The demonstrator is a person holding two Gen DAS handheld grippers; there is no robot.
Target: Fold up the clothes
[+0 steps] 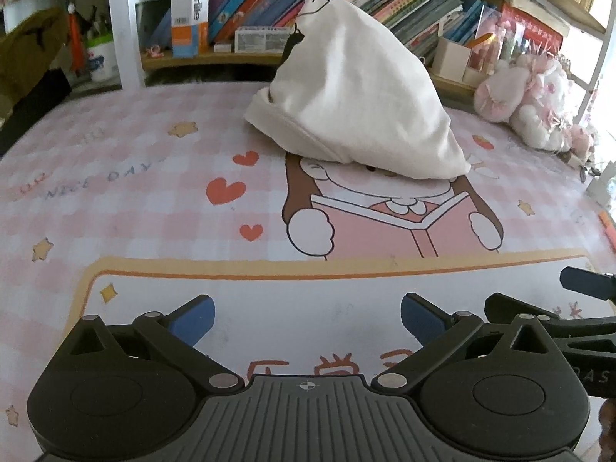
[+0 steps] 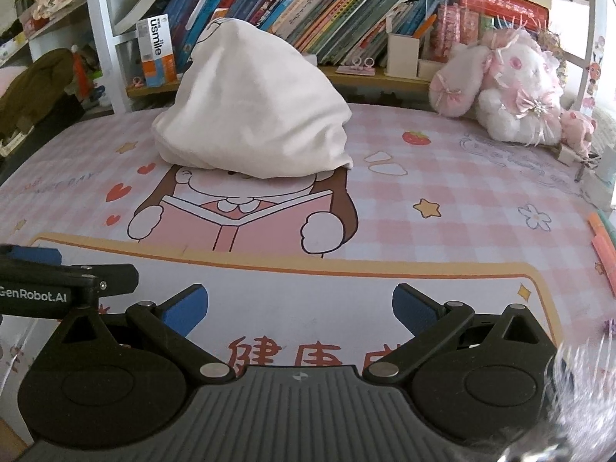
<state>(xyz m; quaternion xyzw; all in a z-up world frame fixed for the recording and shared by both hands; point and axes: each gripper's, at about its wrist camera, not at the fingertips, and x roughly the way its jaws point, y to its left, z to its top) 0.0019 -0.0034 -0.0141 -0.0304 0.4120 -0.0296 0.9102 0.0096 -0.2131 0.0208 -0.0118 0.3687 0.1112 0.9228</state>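
left gripper [image 1: 307, 321]: jaws wide apart, holding nothing
right gripper [image 2: 300, 310]: same, spread and empty
white garment [image 1: 358, 92]: bunched heap on bench [image 1: 134, 208], well beyond both grippers

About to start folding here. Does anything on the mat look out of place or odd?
Only the white garment: it sits bunched in a tall heap on the pink mat, partly covering the cartoon print. Both grippers are open, holding nothing.

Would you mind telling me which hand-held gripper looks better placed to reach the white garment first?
Probably the right hand-held gripper: the white garment heap lies slightly left of its centreline, whereas it lies further right of the left hand-held gripper. Both are open and empty.
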